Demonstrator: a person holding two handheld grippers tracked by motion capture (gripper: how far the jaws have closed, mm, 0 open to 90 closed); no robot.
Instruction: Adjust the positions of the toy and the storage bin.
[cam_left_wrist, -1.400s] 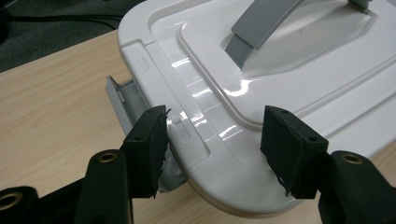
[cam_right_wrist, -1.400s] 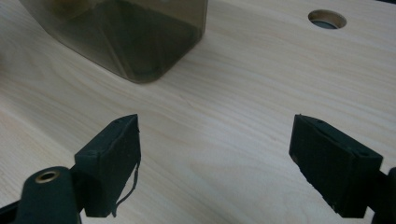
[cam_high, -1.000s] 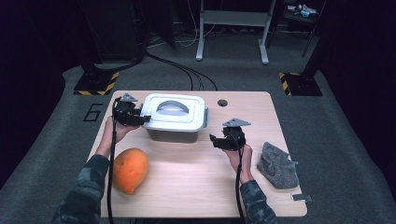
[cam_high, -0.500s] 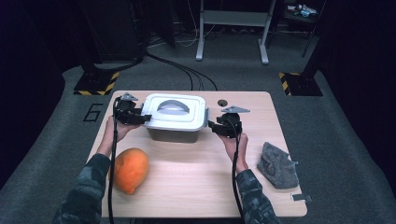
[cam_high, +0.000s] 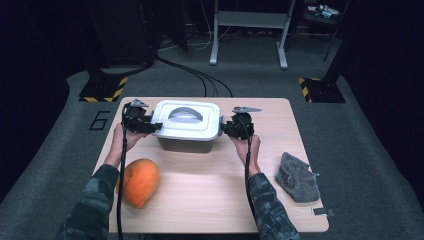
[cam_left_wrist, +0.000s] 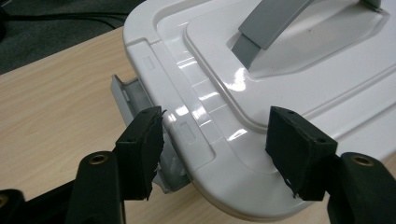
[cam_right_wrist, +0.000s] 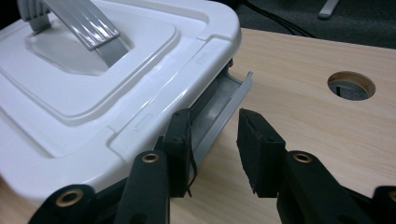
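In the centre of the high view a white box (cam_high: 189, 126) with a grey handle (cam_high: 185, 113) stands on the wooden table (cam_high: 210, 195). The left gripper (cam_high: 152, 126) is at its left end — jaws apart around the lid edge, just opening further, one pad beside the grey latch (cam_left_wrist: 128, 93). The right gripper (cam_high: 224, 127) is at the right end, its jaws just closing around the other latch (cam_right_wrist: 223, 105), not yet pressing it.

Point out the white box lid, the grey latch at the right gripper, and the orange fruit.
white box lid (cam_high: 187, 131), high view, front rim.
grey latch (cam_right_wrist: 219, 109), right gripper view, inner face.
orange fruit (cam_high: 139, 181), high view, middle.
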